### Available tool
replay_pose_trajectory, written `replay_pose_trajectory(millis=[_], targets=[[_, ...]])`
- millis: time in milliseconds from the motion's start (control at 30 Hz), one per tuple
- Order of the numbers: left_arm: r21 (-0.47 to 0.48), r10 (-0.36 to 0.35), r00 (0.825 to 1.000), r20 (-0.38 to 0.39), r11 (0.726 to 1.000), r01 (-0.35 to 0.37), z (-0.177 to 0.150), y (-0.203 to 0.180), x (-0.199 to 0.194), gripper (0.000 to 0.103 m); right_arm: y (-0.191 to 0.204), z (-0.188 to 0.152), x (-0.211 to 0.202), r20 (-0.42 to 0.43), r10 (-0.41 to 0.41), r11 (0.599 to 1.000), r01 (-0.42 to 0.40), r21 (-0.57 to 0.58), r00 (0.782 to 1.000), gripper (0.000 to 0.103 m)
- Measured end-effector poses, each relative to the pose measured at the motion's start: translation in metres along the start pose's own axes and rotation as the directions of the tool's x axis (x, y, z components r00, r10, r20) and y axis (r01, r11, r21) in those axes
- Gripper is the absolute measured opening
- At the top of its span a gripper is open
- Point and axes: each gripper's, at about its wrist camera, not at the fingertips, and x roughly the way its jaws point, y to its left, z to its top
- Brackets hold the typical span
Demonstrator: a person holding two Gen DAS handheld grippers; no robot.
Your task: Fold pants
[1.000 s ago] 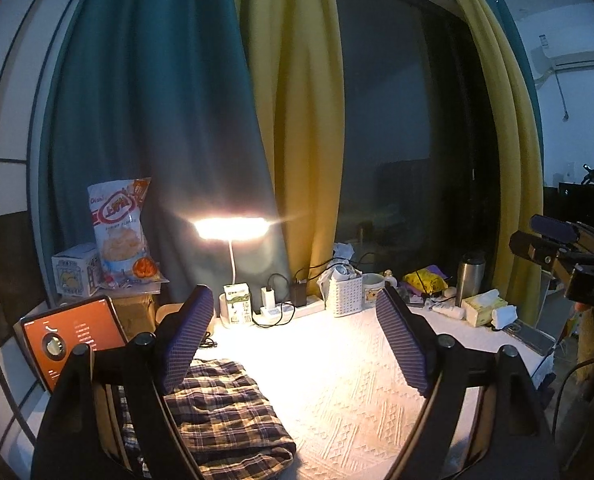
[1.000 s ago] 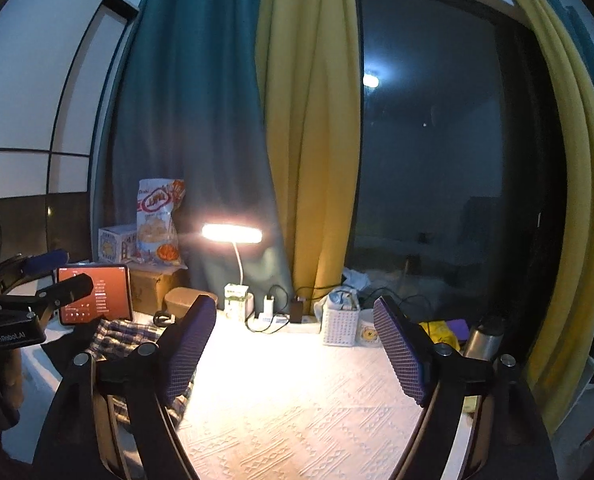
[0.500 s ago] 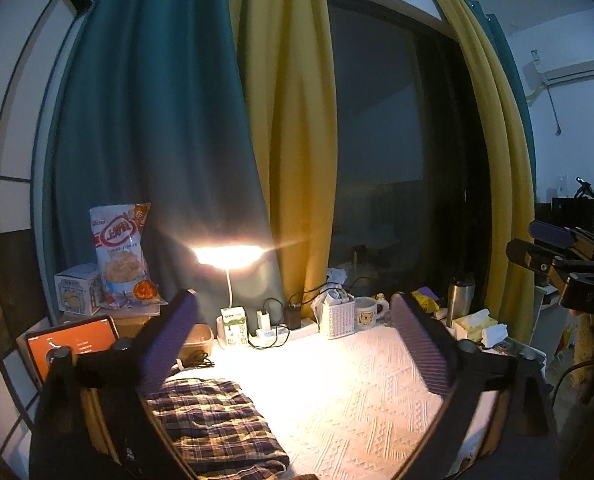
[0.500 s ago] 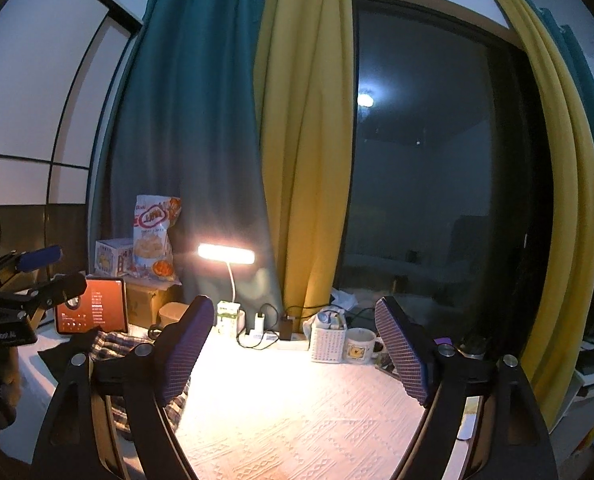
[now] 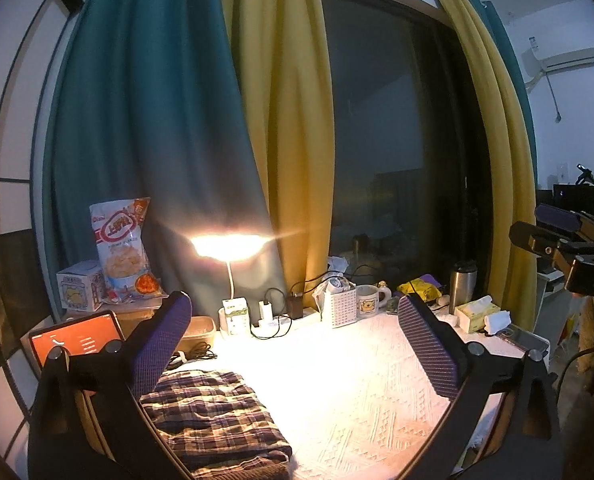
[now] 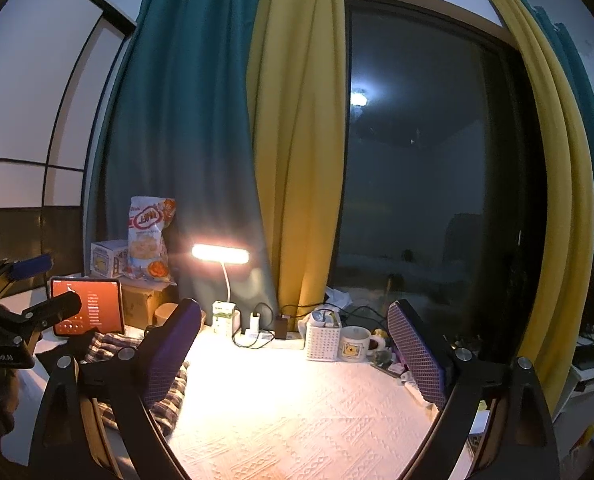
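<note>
The plaid pants [image 5: 213,420] lie folded in a compact stack at the left of the white patterned tablecloth [image 5: 357,392]. In the right wrist view they show partly behind the left finger [image 6: 169,396]. My left gripper [image 5: 297,344] is open and empty, held above the table with the pants below its left finger. My right gripper [image 6: 297,352] is open and empty, above the table to the right of the pants. The right gripper also shows at the right edge of the left wrist view [image 5: 569,248], and the left gripper at the left edge of the right wrist view [image 6: 21,308].
A lit desk lamp [image 5: 227,246], power strip with chargers [image 5: 273,320], white basket [image 5: 339,308], mug [image 5: 367,300], steel flask [image 5: 463,284] and tissue box [image 5: 477,312] line the table's back. An orange-screen tablet [image 5: 77,340], boxes and a snack bag [image 5: 121,248] stand at left. Curtains hang behind.
Both grippers have risen and tilted up, so the table and pants sit lower in both views. The pants have not moved. Both grippers stay open.
</note>
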Motion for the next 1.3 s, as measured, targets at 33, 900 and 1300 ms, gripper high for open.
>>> replay_pose_trajectory(millis=[33,900,1300], targets=[[-0.001,0.002,1.000,-0.002,1.000,-0.002,-0.001,0.000,0.000,0.102,0.000,0.000,0.001,-0.001,0.000,1.000,0.000,0.000,1.000,0.096],[-0.052,0.029,0.999,-0.014,0.998,-0.029,-0.003,0.011,-0.001,0.102,0.008,-0.001,0.006,-0.029,0.009,1.000,-0.009,-0.010,1.000,0.097],[-0.054,0.031,0.999,-0.016,0.998,-0.031,-0.004,0.011,0.001,0.102,0.009,-0.002,0.007,-0.033,0.008,1.000,-0.009,-0.009,0.999,0.098]])
